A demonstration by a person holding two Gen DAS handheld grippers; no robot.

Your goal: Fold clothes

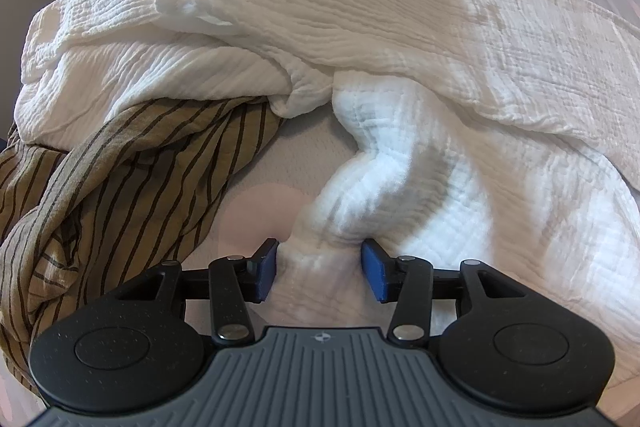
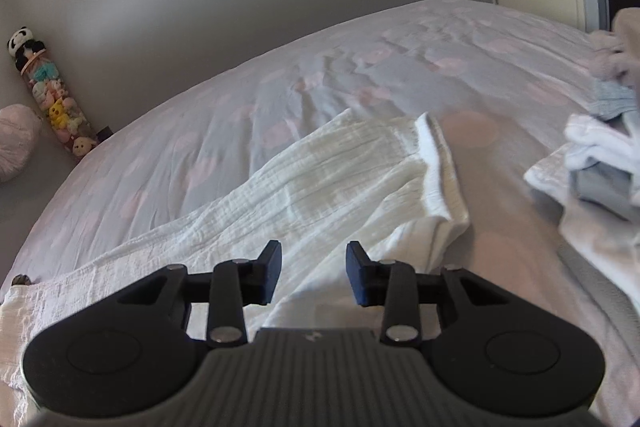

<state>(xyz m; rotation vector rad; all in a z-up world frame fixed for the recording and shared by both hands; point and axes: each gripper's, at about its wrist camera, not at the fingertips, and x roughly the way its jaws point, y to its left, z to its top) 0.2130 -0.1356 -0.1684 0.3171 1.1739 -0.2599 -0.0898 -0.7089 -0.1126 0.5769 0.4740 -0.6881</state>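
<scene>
Left claw: two blue pads spread wide, bunched fold of white garment between them, not clamped. One striped brown garment just left, partly under white one. Right claw: jaws apart, empty, over same white garment spread on bed. One clothes pile at right; one toy-filled tube by wall.

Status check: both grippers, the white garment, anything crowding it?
Left gripper open, bunched white garment between its fingers. Right gripper open above the same cloth. Striped garment lies partly under its left edge.
</scene>
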